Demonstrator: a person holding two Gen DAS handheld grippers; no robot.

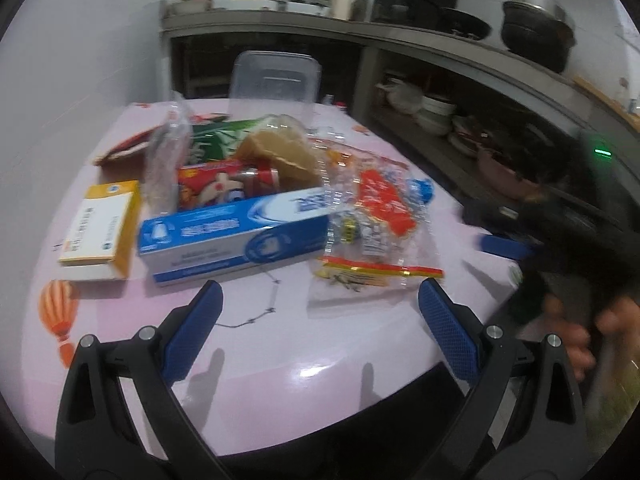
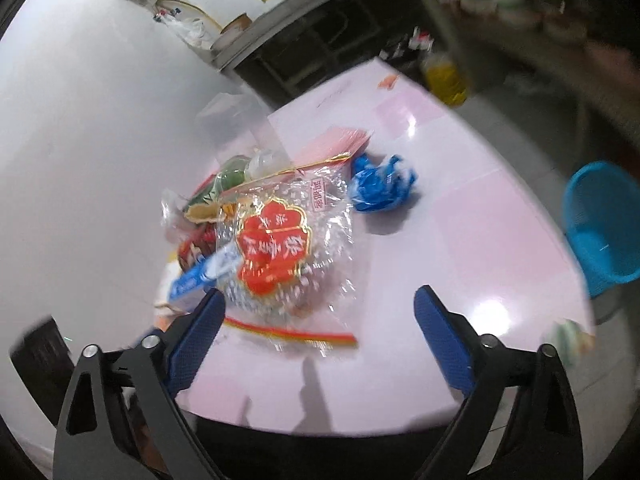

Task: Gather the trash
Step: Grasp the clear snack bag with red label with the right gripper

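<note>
On the glossy pink surface [image 1: 120,292] nothing looks collected yet. Left of the long blue-and-white carton [image 1: 236,232] lies a yellow-and-white box [image 1: 100,228]; right of that carton, a clear plastic bag with a red label [image 2: 280,252], then a crumpled blue wrapper [image 2: 380,186]. Off the surface's right edge waits a blue mesh bin [image 2: 604,224]. Left gripper [image 1: 320,300] and right gripper [image 2: 316,308] fingers spread wide, holding nothing.
</note>
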